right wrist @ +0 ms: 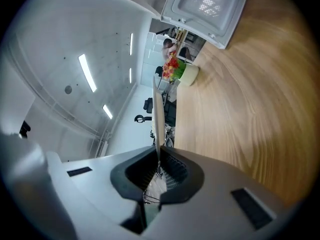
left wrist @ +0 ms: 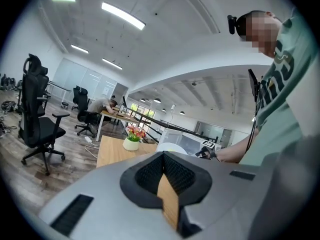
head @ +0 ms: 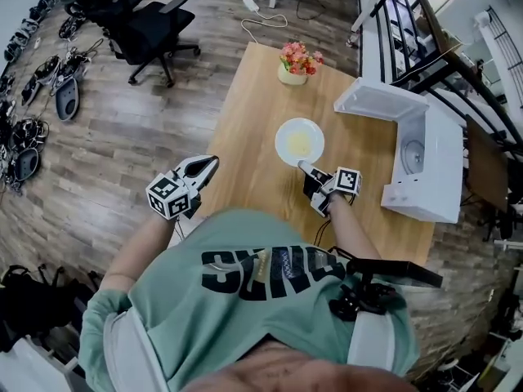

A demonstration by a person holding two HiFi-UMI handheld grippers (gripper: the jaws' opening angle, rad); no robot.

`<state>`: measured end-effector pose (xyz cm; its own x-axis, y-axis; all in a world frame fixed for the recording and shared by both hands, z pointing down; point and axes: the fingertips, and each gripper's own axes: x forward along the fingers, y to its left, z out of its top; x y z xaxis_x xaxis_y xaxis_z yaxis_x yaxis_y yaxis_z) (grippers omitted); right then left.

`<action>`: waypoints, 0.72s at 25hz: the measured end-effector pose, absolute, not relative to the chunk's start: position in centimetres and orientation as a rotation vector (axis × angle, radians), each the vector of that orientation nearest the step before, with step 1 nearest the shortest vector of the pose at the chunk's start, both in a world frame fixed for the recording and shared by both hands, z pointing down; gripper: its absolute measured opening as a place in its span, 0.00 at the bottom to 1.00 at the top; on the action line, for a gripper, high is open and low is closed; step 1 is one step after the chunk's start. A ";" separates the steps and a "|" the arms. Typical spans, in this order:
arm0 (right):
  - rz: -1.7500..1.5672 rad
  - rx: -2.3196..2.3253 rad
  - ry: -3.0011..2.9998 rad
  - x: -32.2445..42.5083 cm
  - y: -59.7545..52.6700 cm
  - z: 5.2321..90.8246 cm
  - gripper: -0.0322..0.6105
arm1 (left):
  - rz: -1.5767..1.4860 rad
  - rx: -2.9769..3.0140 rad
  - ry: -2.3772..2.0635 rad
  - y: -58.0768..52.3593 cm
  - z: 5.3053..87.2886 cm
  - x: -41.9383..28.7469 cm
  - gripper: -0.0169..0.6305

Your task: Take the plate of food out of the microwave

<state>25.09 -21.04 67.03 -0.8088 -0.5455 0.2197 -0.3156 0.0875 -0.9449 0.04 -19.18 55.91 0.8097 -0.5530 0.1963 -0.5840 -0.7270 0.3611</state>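
Plate: we see the white plate (head: 282, 135) w/ yellow food (head: 301, 144) outside the microwave (head: 429, 166), over the middle of the wooden table (head: 245, 104). We can't tell if it rests on the wood or hangs just above.
R jaws: right gripper (head: 307, 169) is clenched on the plate's near rim. In the right gripper view the plate (right wrist: 156, 116) runs edge-on straight out from btw the pads.
L jaws: left gripper (head: 207, 166) is pinched together w/ nothing in it (same in its own view (left wrist: 162, 159)). It sits at the table's left edge, well apart from the plate.
Microwave: right of the plate, apart from it; its door (head: 377, 100) is swung open toward the far side.
Far edge: flower pot (head: 292, 65) stands beyond the plate, not touching.
Open room: we have bare wood left of the plate and on the near side, round the R gripper.
Floor: office chair (head: 151, 23) is far left, well clear of the table.
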 end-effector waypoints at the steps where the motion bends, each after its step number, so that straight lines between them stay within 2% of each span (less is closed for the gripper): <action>1: -1.823 -0.873 2.170 24.4 -21.2 67.4 0.08 | 0.109 2.579 -0.857 -19.1 56.1 -0.7 0.03; 18: -2.122 -0.891 2.175 16.7 -24.1 75.9 0.08 | 0.119 2.426 -1.019 -15.4 59.5 -9.5 0.03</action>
